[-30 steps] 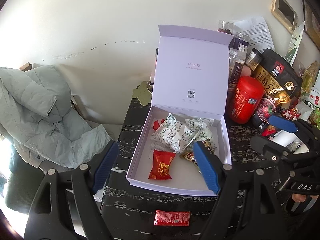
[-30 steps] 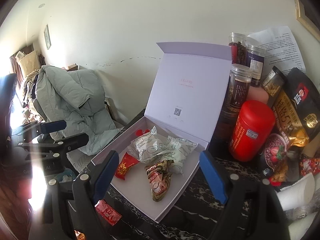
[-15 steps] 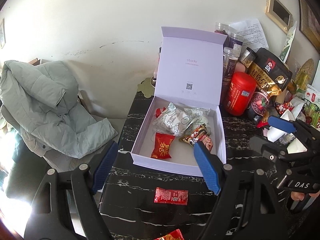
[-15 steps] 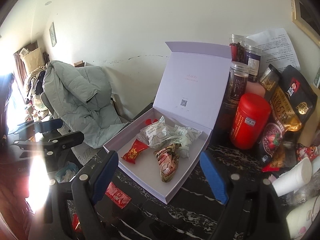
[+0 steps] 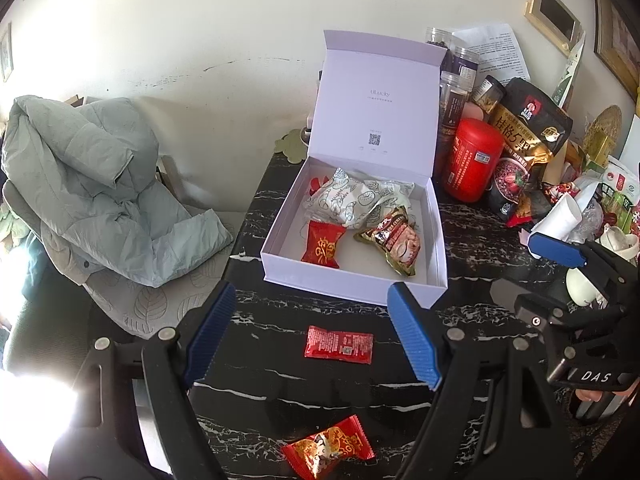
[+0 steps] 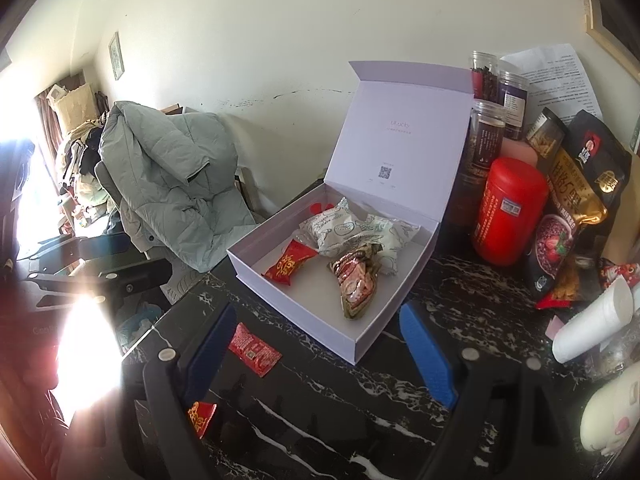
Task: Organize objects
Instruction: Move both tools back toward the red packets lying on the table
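An open lilac box (image 5: 438,236) (image 6: 280,296) stands on the black marble table, lid up. Inside lie white snack packets (image 5: 352,200) (image 6: 348,228), a red candy (image 5: 323,243) (image 6: 290,266) and a brown snack packet (image 5: 394,242) (image 6: 356,282). A flat red sachet (image 5: 339,345) (image 6: 254,350) lies on the table in front of the box. A red-gold candy (image 5: 330,450) (image 6: 201,416) lies nearer. My left gripper (image 5: 310,342) is open and empty, above the sachet. My right gripper (image 6: 320,354) is open and empty, short of the box; it also shows in the left wrist view (image 5: 560,256).
A red canister (image 5: 474,160) (image 6: 506,212), jars (image 6: 486,136), snack bags (image 5: 524,140) and a paper cup (image 6: 592,320) crowd the table's right side. A chair with a grey-green jacket (image 5: 92,188) (image 6: 172,184) stands left of the table. The wall is behind the box.
Both grippers have pulled back from the box toward me. The box looks farther away, and the red sachet and the red-gold candy on the table have come into view.
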